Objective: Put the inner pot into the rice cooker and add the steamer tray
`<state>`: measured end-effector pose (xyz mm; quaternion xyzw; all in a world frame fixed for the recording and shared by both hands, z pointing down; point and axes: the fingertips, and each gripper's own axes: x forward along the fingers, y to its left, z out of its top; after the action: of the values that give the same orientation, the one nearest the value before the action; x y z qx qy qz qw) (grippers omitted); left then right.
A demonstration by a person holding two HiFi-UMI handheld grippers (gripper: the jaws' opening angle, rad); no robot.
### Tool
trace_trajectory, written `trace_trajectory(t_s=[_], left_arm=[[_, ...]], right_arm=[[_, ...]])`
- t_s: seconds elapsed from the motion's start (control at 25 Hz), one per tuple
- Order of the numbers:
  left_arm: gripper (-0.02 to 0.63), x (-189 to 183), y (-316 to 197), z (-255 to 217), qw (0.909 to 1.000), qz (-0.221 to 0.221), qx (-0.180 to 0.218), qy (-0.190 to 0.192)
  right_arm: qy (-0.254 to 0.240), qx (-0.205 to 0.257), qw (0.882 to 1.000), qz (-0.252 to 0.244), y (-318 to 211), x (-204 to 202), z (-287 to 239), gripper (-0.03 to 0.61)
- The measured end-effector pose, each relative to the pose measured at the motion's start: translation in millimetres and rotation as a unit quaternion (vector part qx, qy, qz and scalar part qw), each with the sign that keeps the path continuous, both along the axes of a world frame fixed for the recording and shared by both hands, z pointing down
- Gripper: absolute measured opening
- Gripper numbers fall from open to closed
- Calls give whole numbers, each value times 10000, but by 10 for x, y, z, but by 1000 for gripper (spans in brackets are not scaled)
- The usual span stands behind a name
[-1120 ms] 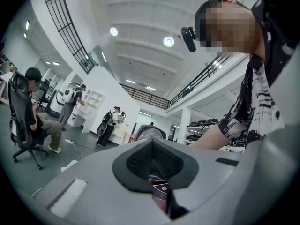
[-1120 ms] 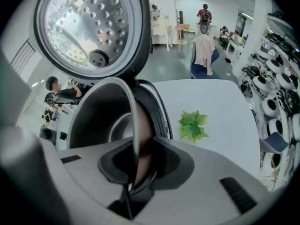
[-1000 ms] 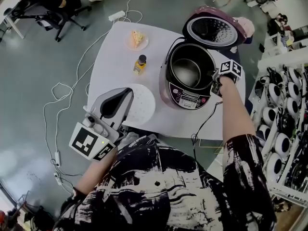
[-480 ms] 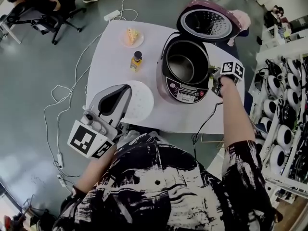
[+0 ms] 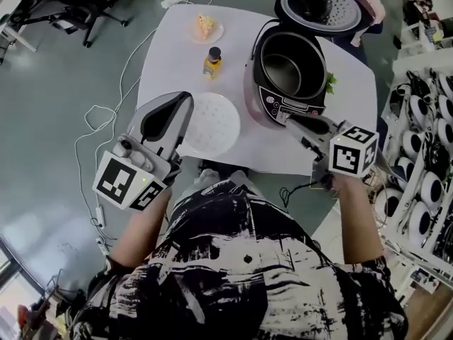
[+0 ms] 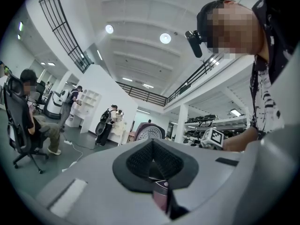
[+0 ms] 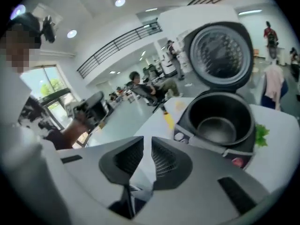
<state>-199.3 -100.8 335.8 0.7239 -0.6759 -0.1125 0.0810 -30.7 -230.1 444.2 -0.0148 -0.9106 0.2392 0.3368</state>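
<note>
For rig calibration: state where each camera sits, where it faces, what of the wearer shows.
Head view: on the head, steeply down at table and cooker; torso, forearms, left tool, right tool show.
Left gripper view: on the left tool, level across the room; shut jaws, shirt, right forearm show.
Right gripper view: on the right tool, tilted down at the cooker; jaws, left arm show.
Shared: all show the lid; each gripper view shows the other tool.

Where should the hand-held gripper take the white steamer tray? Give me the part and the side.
Pinch the rim of the steamer tray at its left edge, coming in low from beside the left hand-held gripper. It lies flat on the table as a thin disc, so probably only the rim offers a bite; the rice cooker crowds its right.
</note>
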Motion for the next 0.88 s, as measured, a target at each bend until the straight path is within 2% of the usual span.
trace_trajectory(t_s=[0.08,0.12,0.2,0.32,0.52,0.64,0.88], left_arm=[[5,-20,-19,25,10000,39,-9,-3],[5,-21,-24,37,10000,65,-12,-8],[5,-4,-13,70,9999,129,-49,-12],[5,20,34,145,9997,212,-145,-1],[5,-18,162,259,9994,207,-281,45],[5,-54,226,323,9993,160,-328,72],[5,-150,377,396,9991,-23,-408,110]], right_arm=[[238,-182,9990,-331,535,-82,417,78],[427,-276,9983,-290,697,-110,677,118],[844,-483,9952,124,857,-128,1193,178],[1387,-808,9820,998,847,-96,1857,179],[2104,-1240,9526,1812,794,-97,2558,179],[2360,-1284,9399,2107,745,-118,2790,178],[2741,-1163,9256,2336,705,-160,3035,135]])
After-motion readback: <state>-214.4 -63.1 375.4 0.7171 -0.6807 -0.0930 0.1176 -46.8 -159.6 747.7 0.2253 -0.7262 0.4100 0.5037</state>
